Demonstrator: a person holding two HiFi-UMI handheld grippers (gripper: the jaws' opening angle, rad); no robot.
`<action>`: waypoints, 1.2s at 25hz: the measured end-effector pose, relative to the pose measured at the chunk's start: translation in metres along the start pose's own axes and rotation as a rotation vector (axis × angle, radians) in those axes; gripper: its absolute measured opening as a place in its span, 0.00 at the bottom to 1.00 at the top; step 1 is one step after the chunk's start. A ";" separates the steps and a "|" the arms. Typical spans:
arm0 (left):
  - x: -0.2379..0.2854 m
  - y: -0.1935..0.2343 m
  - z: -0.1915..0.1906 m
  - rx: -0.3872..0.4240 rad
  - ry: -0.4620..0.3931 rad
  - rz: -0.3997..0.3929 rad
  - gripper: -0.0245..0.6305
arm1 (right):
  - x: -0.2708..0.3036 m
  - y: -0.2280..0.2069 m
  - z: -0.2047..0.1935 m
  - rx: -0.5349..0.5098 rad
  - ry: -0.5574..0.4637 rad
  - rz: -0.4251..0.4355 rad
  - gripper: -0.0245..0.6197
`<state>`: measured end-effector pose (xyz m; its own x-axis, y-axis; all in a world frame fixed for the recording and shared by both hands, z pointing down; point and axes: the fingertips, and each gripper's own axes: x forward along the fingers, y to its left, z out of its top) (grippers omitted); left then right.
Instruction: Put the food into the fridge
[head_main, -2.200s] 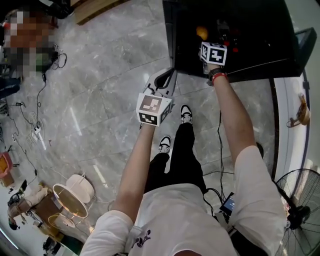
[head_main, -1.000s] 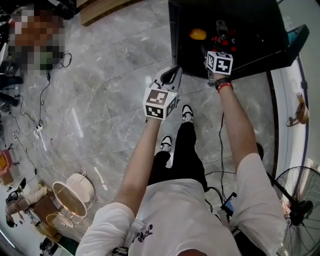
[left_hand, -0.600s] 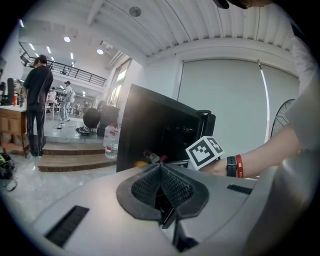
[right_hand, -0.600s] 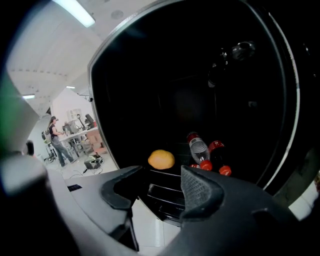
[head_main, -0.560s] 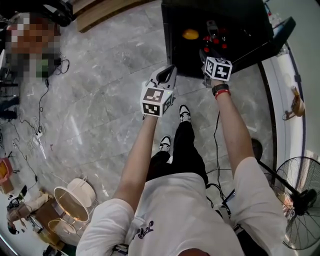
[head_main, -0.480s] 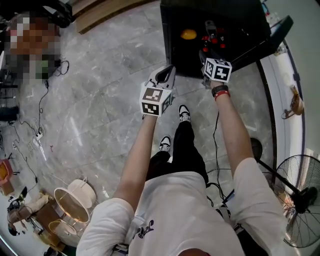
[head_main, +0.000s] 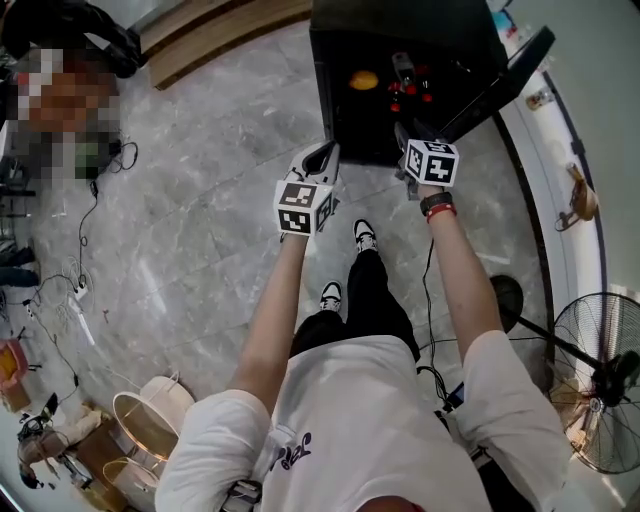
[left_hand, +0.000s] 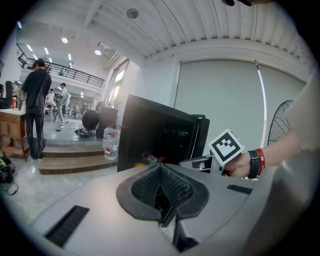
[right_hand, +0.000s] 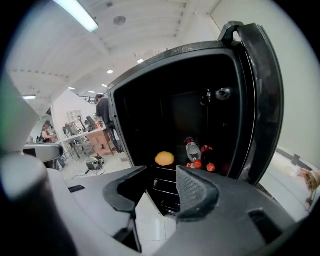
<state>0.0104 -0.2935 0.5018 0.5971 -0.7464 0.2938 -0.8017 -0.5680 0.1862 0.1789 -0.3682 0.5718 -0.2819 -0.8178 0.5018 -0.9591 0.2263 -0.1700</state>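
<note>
The black fridge (head_main: 400, 60) stands open, its door (head_main: 495, 75) swung out to the right. Inside lie an orange (head_main: 363, 79) and several red-capped bottles (head_main: 408, 85). The right gripper view shows the same orange (right_hand: 164, 158) and bottles (right_hand: 192, 150) on a shelf ahead of my right gripper (right_hand: 160, 177). Its jaws stand apart and are closing, with nothing between them. In the head view my right gripper (head_main: 408, 135) hovers at the fridge's front edge. My left gripper (head_main: 320, 158) is shut and empty, just left of the fridge opening; its pads meet in its own view (left_hand: 161, 167).
The floor is grey marble. A standing fan (head_main: 600, 380) and cables are at the lower right, round baskets (head_main: 150, 420) at the lower left, and a wooden step (head_main: 220, 30) at the back. A water bottle (left_hand: 110, 142) stands beside the fridge. A person (left_hand: 35, 115) stands further off.
My right gripper has drawn back from deep inside the fridge to its front edge. The left gripper stays beside the opening. The orange and bottles have not moved.
</note>
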 end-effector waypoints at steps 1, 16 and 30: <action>-0.003 -0.001 0.002 0.003 -0.001 -0.002 0.07 | -0.007 0.002 0.002 -0.002 -0.003 -0.003 0.34; -0.040 -0.028 0.025 0.025 -0.005 -0.028 0.07 | -0.107 0.037 0.006 0.004 -0.022 -0.017 0.22; -0.084 -0.052 0.033 0.002 -0.007 -0.034 0.07 | -0.189 0.062 0.003 0.027 -0.099 -0.032 0.15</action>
<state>0.0032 -0.2126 0.4362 0.6240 -0.7291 0.2810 -0.7810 -0.5936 0.1940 0.1723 -0.2015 0.4639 -0.2461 -0.8731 0.4209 -0.9661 0.1861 -0.1788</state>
